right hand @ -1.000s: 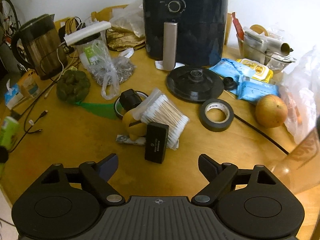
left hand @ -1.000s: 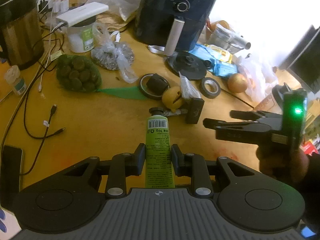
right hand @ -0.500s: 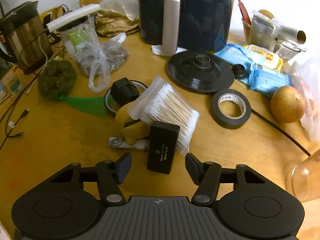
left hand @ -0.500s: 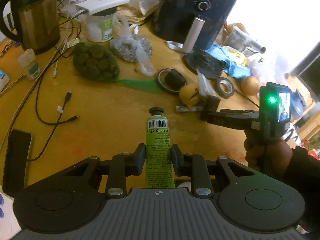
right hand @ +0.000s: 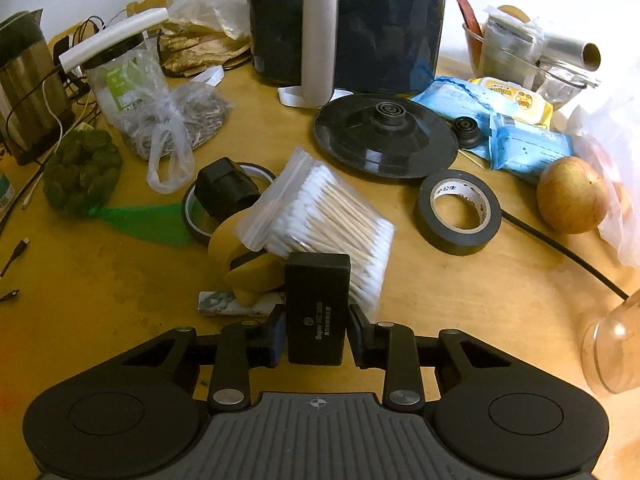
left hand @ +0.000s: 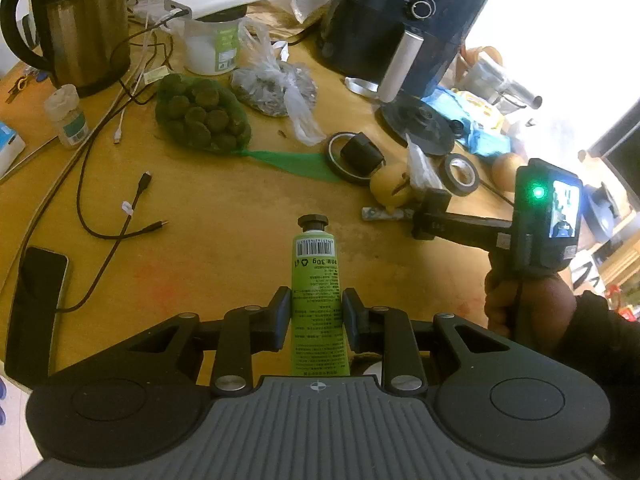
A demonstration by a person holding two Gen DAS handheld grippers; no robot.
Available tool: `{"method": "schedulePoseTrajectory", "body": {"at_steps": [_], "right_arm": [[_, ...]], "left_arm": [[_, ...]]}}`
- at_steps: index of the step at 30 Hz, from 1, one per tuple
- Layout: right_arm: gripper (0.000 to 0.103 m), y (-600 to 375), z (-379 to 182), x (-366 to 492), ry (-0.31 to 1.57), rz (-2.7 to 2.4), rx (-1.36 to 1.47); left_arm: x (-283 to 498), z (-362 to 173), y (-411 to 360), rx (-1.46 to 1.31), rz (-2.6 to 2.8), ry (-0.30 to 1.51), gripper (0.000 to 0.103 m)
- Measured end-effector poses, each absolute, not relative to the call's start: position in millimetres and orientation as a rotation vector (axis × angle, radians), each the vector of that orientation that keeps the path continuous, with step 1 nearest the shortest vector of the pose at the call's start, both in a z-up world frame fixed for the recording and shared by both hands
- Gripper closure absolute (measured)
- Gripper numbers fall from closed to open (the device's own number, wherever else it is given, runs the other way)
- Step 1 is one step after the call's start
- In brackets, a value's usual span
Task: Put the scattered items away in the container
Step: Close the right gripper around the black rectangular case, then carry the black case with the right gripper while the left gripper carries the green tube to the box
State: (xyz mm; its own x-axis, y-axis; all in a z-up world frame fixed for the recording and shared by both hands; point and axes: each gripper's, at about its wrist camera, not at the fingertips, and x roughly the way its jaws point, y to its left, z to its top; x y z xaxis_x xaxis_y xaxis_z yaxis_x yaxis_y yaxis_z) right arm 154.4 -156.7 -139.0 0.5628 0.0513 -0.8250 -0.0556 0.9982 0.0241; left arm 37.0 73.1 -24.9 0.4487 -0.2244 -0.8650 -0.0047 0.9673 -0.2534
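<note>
My left gripper [left hand: 316, 312] is shut on a green tube [left hand: 316, 276] with a black cap, held above the wooden table [left hand: 224, 208]. My right gripper [right hand: 317, 330] is shut on a small black box [right hand: 317, 304] that lies against a bag of cotton swabs [right hand: 324, 216] and a yellow object [right hand: 240, 256]. The right gripper also shows in the left wrist view [left hand: 434, 216], reaching into the same pile. A clear glass container [right hand: 612, 352] stands at the right edge of the right wrist view.
A black air fryer [right hand: 348, 20], black round base [right hand: 384, 136], black tape roll [right hand: 458, 212], apple [right hand: 572, 196], wipes packs [right hand: 516, 120], net of green balls [left hand: 200, 116], kettle [left hand: 76, 20], cables [left hand: 116, 208] and phone [left hand: 36, 308] crowd the table.
My right gripper moved forward and closed its jaws on the black box. My left gripper kept the green tube and rose and drew back, so the view widened.
</note>
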Motion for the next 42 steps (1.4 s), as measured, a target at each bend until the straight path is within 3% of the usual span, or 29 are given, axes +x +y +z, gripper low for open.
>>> {"method": "schedulePoseTrajectory", "body": {"at_steps": [15,29,42], "right_arm": [[0.069,-189.9,-126.8,139.0,1.175,0.120,-0.019],[0.069,-198.2,-149.9,129.0,1.175,0.096,-0.007],[0.069,-219.8,-99.5,102.0,1.132,0.113,0.028]], "left_arm": [[39.1,-24.5,65.6,-0.223,-0.164,1.094,0.075],[33.0,-18.8,57.2,-0.201,-0.183,1.082,0.075],[24.3,-9.3,43.6,-0.185,-0.216,1.055,0.075]]}}
